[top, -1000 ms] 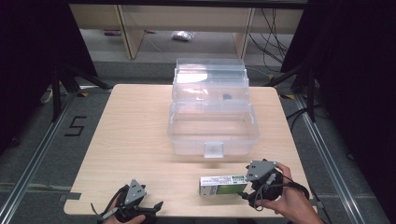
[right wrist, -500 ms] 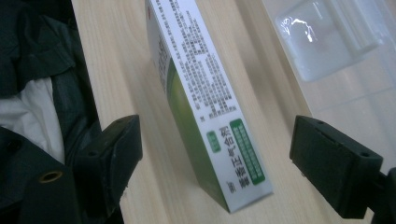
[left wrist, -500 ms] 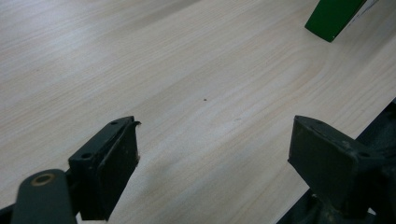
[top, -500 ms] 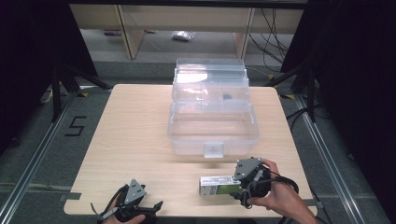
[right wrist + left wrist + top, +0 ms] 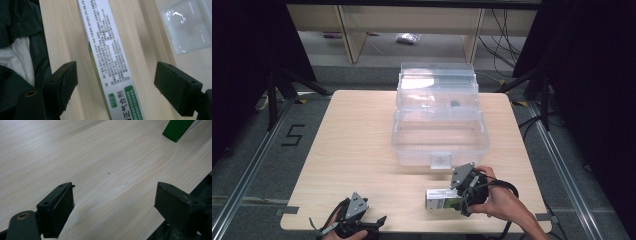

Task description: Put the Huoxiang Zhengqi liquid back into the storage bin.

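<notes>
From above, the right gripper (image 5: 458, 196) hovers over a white-and-green box (image 5: 443, 198) near a clear bin (image 5: 439, 132). Its own view shows wide jaws straddling the box's printed text. The left gripper (image 5: 113, 202) gapes empty over the table (image 5: 100, 157).

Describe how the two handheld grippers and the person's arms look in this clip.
Both the left gripper and the right gripper are black, each topped by a grey three-cornered plate. Their jaws are chunky black blocks with small screw holes, and a brass-coloured rivet sits on each near linkage. A black cable loops from the right one. The right forearm is bare, with no sleeve in sight.
</notes>
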Demonstrator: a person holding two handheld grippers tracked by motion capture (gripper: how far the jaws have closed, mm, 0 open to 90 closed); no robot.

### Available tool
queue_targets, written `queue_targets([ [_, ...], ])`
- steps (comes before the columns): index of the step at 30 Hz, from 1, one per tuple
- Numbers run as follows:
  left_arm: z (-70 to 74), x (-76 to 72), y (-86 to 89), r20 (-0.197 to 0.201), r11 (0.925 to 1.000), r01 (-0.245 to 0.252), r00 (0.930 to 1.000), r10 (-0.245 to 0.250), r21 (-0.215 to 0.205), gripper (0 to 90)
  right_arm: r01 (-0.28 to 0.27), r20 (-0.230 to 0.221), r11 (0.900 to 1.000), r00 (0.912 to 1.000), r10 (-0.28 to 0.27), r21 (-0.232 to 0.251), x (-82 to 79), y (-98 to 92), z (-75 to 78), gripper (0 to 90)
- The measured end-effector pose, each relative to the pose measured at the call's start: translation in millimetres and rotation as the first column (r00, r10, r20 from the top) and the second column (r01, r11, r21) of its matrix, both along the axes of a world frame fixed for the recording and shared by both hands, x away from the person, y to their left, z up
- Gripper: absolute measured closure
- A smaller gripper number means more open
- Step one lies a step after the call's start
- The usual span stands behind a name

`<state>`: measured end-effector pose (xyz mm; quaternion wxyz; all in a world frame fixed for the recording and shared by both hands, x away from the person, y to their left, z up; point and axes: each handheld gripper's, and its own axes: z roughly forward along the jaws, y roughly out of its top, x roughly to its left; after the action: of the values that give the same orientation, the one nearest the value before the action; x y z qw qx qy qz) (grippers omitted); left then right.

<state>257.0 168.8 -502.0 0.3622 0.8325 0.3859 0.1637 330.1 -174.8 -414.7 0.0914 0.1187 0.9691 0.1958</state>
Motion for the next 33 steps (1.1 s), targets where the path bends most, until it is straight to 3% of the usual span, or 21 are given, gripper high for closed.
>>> queue_targets([
  [2, -1.6, -0.5, -2.7, 0.003, 0.9988, -0.031, 0.9995, 0.032, -0.038, 15.2, -0.030, -0.008, 1.000, 0.9995, 0.030, -0.005, 3.2, 2.0, -1.4, 21.5],
  [4, -2.0, -0.6, -2.9, 0.001, 0.9985, -0.033, 0.9995, 0.033, -0.043, 15.1, -0.018, -0.020, 1.000, 0.9996, 0.018, -0.009, 3.2, 2.8, -1.8, 22.4],
  [7, -1.2, -0.6, -2.6, -0.001, 0.9988, -0.032, 0.9995, 0.032, -0.036, 15.1, -0.060, -0.037, 0.998, 0.9975, 0.059, -0.019, 6.7, 6.9, -3.9, 23.8],
  [11, -1.5, -0.6, -2.3, -0.002, 0.9992, -0.027, 0.9996, 0.027, -0.029, 15.1, -0.045, -0.046, 0.998, 0.9980, 0.043, -0.038, 5.0, 10.1, -5.4, 26.1],
  [12, -1.3, -0.4, -2.2, 0.005, 0.9992, -0.027, 0.9996, 0.027, -0.028, 15.1, -0.076, -0.038, 0.996, 0.9965, 0.075, -0.043, 5.8, 12.1, -6.9, 27.2],
  [14, -1.9, -0.4, -2.9, 0.002, 0.9986, -0.033, 0.9995, 0.033, -0.042, 15.1, -0.061, -0.050, 0.997, 0.9970, 0.059, -0.049, 4.9, 13.0, -7.7, 27.6],
  [16, -2.2, -0.7, -2.9, -0.003, 0.9985, -0.035, 0.9994, 0.035, -0.041, 15.1, -0.083, -0.043, 0.995, 0.9959, 0.080, -0.064, 6.6, 15.4, -9.4, 29.2],
  [17, -1.4, -0.5, -2.0, -0.002, 0.9993, -0.025, 0.9997, 0.025, -0.027, 15.1, -0.065, -0.048, 0.995, 0.9970, 0.061, -0.076, 5.9, 16.4, -10.4, 29.4],
  [18, -1.3, -0.5, -2.1, 0.001, 0.9993, -0.026, 0.9997, 0.026, -0.028, 15.1, -0.085, -0.044, 0.993, 0.9957, 0.082, -0.082, 7.7, 17.6, -11.6, 29.8],
  [19, -1.6, -0.4, -2.7, 0.004, 0.9988, -0.031, 0.9995, 0.032, -0.038, 15.1, -0.058, -0.050, 0.994, 0.9973, 0.054, -0.092, 6.4, 18.1, -11.9, 30.1],
  [21, -2.0, -0.6, -2.7, 0.001, 0.9986, -0.033, 0.9995, 0.033, -0.041, 15.1, -0.099, -0.050, 0.991, 0.9942, 0.095, -0.094, 11.5, 20.9, -14.4, 32.6],
  [22, -1.9, -0.3, -2.2, 0.004, 0.9989, -0.030, 0.9995, 0.030, -0.036, 15.1, -0.069, -0.064, 0.991, 0.9960, 0.062, -0.111, 9.8, 21.6, -14.1, 33.2],
  [23, -1.6, -0.1, -2.0, 0.006, 0.9991, -0.028, 0.9996, 0.028, -0.033, 15.1, -0.093, -0.059, 0.989, 0.9945, 0.086, -0.117, 11.3, 22.5, -14.7, 34.5],
  [24, -1.6, -0.1, -2.0, 0.005, 0.9990, -0.028, 0.9996, 0.028, -0.034, 15.1, -0.071, -0.073, 0.990, 0.9954, 0.062, -0.122, 10.1, 23.3, -15.4, 35.2],
  [26, -1.9, -0.4, -2.1, 0.003, 0.9990, -0.029, 0.9996, 0.029, -0.034, 15.1, -0.076, -0.071, 0.987, 0.9953, 0.066, -0.144, 10.8, 24.1, -15.6, 36.6],
  [28, -1.3, -0.4, -1.9, 0.003, 0.9992, -0.027, 0.9996, 0.027, -0.029, 15.1, -0.132, -0.062, 0.979, 0.9904, 0.123, -0.154, 15.0, 25.6, -17.3, 38.5],
  [29, -0.9, -0.5, -1.6, 0.003, 0.9994, -0.024, 0.9997, 0.024, -0.024, 15.1, -0.093, -0.077, 0.981, 0.9937, 0.081, -0.168, 12.0, 25.5, -17.1, 39.0],
  [30, -1.2, 0.0, -1.4, 0.005, 0.9995, -0.023, 0.9997, 0.023, -0.023, 15.1, -0.106, -0.077, 0.980, 0.9926, 0.094, -0.169, 13.1, 26.0, -18.1, 40.0],
  [31, -1.6, -0.2, -1.8, 0.005, 0.9992, -0.028, 0.9996, 0.028, -0.030, 15.1, -0.172, -0.063, 0.972, 0.9845, 0.164, -0.158, 18.1, 25.8, -19.8, 40.9],
  [33, -1.7, -0.3, -1.9, 0.005, 0.9991, -0.029, 0.9996, 0.029, -0.030, 15.1, -0.183, -0.059, 0.970, 0.9826, 0.176, -0.159, 19.3, 25.8, -20.4, 41.4],
])
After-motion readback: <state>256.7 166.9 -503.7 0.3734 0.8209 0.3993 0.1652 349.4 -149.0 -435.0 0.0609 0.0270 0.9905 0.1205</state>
